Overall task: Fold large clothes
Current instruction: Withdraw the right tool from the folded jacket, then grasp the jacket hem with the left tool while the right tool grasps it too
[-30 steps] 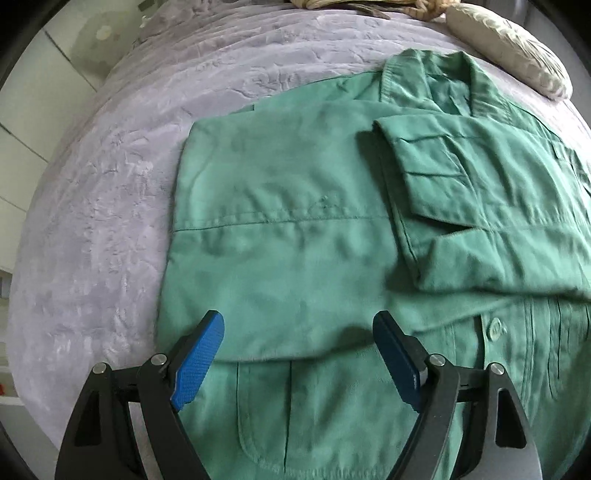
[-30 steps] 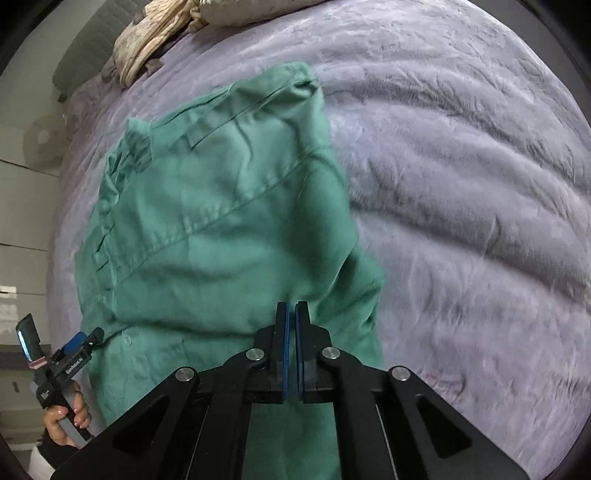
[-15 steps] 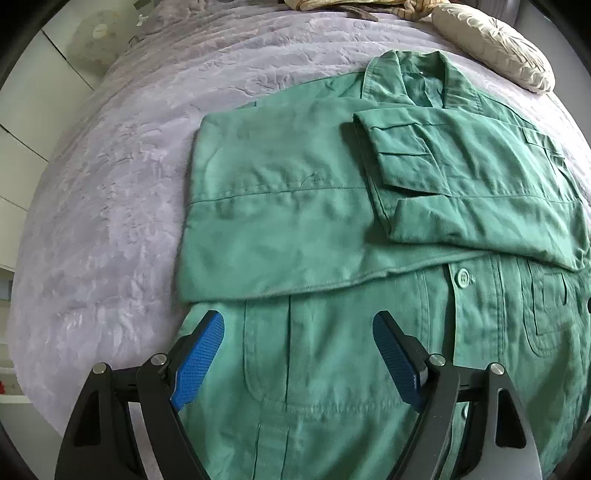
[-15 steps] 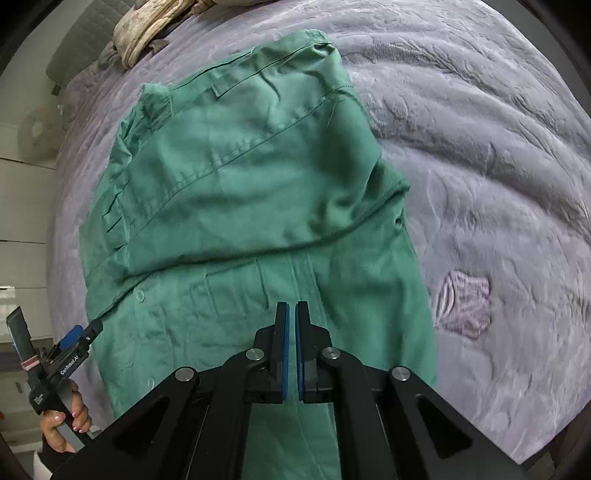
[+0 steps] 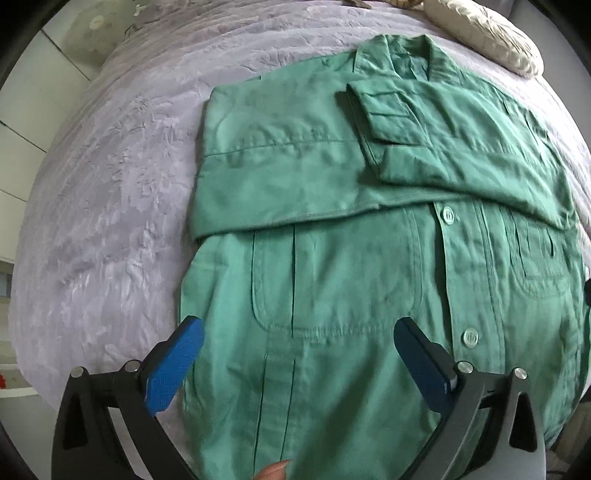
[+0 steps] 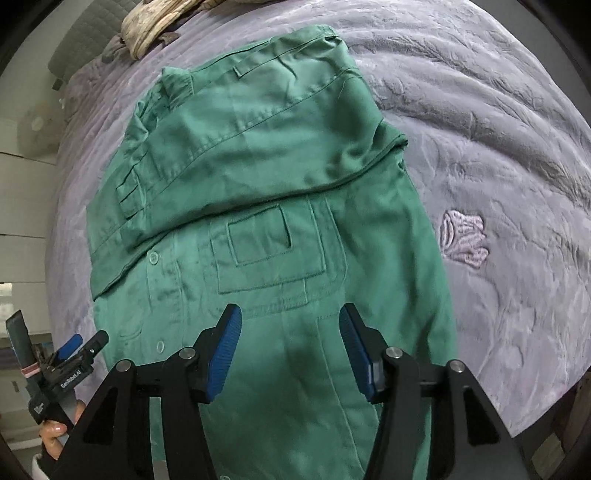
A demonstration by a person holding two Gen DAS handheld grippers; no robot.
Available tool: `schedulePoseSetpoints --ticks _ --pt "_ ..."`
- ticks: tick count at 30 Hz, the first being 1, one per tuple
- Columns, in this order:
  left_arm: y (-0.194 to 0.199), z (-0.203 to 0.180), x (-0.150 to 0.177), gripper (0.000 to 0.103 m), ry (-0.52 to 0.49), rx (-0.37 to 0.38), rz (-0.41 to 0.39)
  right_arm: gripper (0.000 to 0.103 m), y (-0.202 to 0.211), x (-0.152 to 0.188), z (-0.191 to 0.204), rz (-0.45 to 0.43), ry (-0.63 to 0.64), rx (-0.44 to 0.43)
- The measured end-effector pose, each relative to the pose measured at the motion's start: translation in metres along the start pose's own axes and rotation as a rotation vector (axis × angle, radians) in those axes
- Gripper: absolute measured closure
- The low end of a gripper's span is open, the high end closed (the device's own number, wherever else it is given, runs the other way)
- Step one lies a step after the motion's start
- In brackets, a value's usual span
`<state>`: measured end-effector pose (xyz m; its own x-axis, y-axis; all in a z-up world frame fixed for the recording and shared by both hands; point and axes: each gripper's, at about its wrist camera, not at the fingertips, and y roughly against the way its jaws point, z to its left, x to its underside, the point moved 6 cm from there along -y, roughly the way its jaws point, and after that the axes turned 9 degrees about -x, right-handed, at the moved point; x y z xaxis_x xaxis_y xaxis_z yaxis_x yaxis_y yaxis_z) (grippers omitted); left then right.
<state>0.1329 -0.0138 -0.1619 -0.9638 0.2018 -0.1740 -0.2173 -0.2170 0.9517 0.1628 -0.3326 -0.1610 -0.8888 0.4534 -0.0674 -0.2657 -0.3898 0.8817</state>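
A large green button-up shirt (image 5: 332, 266) lies front up on a lilac bedspread (image 5: 110, 184), both sleeves folded across its chest. It also shows in the right wrist view (image 6: 266, 206). My left gripper (image 5: 297, 354) is open and empty above the shirt's lower left part. My right gripper (image 6: 291, 347) is open and empty above the shirt's lower right part, below a chest pocket (image 6: 269, 251). The left gripper also shows at the lower left of the right wrist view (image 6: 79, 345).
A cream pillow (image 5: 487, 37) lies beyond the collar. A beige bundle of cloth (image 6: 159, 22) lies at the head of the bed. An embroidered motif (image 6: 463, 236) marks the bedspread right of the shirt. A white fan (image 6: 35, 129) stands beside the bed.
My right gripper has opened and let go of the right sleeve, which now lies across the chest. Both grippers have drawn back toward the shirt's hem.
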Motion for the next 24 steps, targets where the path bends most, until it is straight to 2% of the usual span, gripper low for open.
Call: schedulePoseSetpoints --ticks 3,5,7,9,12,21,24 --pt "0.003 0.0 0.008 0.0 -0.02 0.005 0.001 0.04 0.002 0.006 0.002 0.003 -0.001 0.002" --pt "0.005 0.002 0.013 0.0 -0.024 0.014 0.009 0.031 0.004 0.009 0.004 0.001 0.003 -0.007" --pt "0.006 0.004 0.018 0.0 -0.022 0.02 0.016 0.017 0.007 0.013 0.008 -0.004 0.016 -0.02" --pt "0.007 0.006 0.023 0.0 -0.022 0.022 0.022 0.016 0.01 0.017 0.01 -0.011 0.027 -0.017" --pt "0.007 0.008 0.028 0.0 -0.026 0.024 0.028 0.0 0.011 0.025 0.012 -0.007 0.043 -0.007" --pt "0.006 0.018 0.038 0.0 -0.022 0.003 0.028 0.0 0.004 0.044 0.014 0.035 0.039 -0.032" --pt "0.005 0.017 0.041 0.0 -0.031 0.022 0.037 0.0 0.003 0.045 0.013 0.044 0.014 -0.052"
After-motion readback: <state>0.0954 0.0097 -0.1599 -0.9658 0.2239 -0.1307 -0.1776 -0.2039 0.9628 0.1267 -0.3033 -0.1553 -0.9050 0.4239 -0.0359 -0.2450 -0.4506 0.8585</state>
